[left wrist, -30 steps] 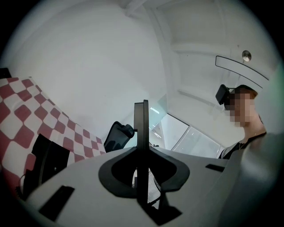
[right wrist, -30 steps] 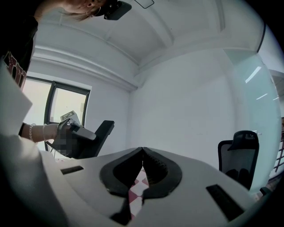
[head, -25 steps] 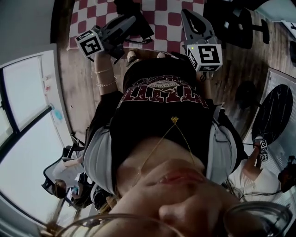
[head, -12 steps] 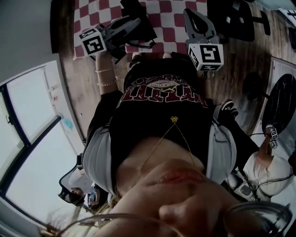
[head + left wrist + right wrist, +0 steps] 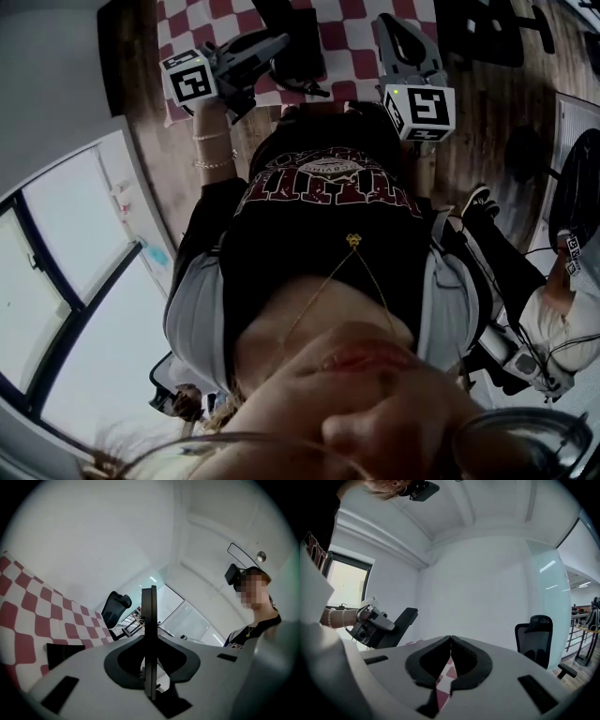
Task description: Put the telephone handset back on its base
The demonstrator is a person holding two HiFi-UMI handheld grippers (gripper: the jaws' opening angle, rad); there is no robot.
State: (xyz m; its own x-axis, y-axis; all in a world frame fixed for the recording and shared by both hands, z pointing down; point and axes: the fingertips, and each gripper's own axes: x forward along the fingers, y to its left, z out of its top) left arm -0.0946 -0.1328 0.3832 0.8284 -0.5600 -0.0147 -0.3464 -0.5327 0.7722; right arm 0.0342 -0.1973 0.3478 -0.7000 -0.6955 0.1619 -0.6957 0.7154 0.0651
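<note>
The head view shows mostly the person's own dark shirt; the red-and-white checkered cloth (image 5: 347, 33) lies at the top. A black object (image 5: 298, 52) rests on the cloth between the two grippers; I cannot tell whether it is the telephone. My left gripper (image 5: 277, 42) lies tilted at the cloth's left part, its jaws pressed together with nothing in them. In the left gripper view the gripper (image 5: 149, 597) points up at a white wall, with a black block (image 5: 63, 651) on the cloth (image 5: 28, 611). My right gripper (image 5: 392, 23) is shut and empty too, as the right gripper view (image 5: 450, 638) shows.
Wooden floor (image 5: 469, 103) surrounds the cloth. A black office chair (image 5: 534, 639) stands right of the right gripper; another chair (image 5: 115, 606) shows past the cloth. Large windows (image 5: 56, 244) fill the left. Another person's legs and shoes (image 5: 478, 202) are at the right.
The head view has swung, so floor and windows slid across the picture. Both grippers have drifted slightly upward in the frame and stayed shut over the cloth's near edge.
</note>
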